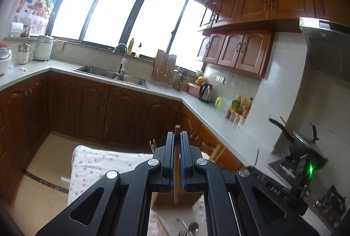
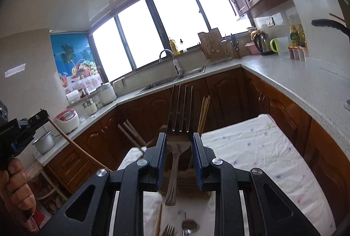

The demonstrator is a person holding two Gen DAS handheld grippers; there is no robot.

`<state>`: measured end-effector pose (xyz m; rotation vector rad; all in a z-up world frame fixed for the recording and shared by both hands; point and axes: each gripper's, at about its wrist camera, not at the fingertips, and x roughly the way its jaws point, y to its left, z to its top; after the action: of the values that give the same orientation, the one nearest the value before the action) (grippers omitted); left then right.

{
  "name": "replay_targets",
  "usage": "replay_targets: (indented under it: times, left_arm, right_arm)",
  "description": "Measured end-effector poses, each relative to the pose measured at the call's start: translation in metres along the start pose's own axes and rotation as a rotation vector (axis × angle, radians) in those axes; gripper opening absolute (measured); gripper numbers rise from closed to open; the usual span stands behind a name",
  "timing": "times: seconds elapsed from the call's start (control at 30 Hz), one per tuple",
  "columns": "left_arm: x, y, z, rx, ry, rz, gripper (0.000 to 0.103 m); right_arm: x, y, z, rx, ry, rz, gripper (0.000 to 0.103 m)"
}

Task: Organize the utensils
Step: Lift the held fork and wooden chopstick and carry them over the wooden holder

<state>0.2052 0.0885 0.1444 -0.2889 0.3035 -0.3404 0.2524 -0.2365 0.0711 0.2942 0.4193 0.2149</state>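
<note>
My left gripper (image 1: 177,137) is shut on a wooden chopstick (image 1: 176,161) that stands upright between the blue pads, above a wooden utensil holder (image 1: 175,201). My right gripper (image 2: 179,137) is shut on a steel fork (image 2: 180,118), tines up, above the same holder (image 2: 186,183), which holds chopsticks (image 2: 204,113). On the cloth below lie a chopstick (image 2: 158,222), a fork (image 2: 168,230) and a spoon (image 2: 188,226). The left gripper (image 2: 41,115) also shows at the left edge of the right wrist view.
A table with a white floral cloth (image 2: 251,148) stands in a kitchen. Brown cabinets and a grey counter (image 2: 295,80) run round it, with a sink (image 1: 113,75), a kettle (image 1: 206,91) and a pot on the stove (image 1: 306,148).
</note>
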Motion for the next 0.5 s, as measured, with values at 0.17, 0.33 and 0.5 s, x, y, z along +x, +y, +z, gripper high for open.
replay_targets:
  times: [0.17,0.33,0.5]
  left_arm:
    - [0.021,0.005,0.005,-0.011,-0.026,0.011,0.003]
    - [0.046,0.011,0.000,-0.023,-0.031,0.033,0.003]
    - [0.076,0.026,-0.011,-0.057,-0.016,0.053,0.003]
  right_arm:
    - [0.022,-0.002,0.011,0.005,-0.021,-0.005,0.023]
    - [0.040,-0.006,0.015,0.003,-0.043,-0.021,0.023]
    - [0.056,-0.013,0.009,0.008,-0.048,-0.049,0.023]
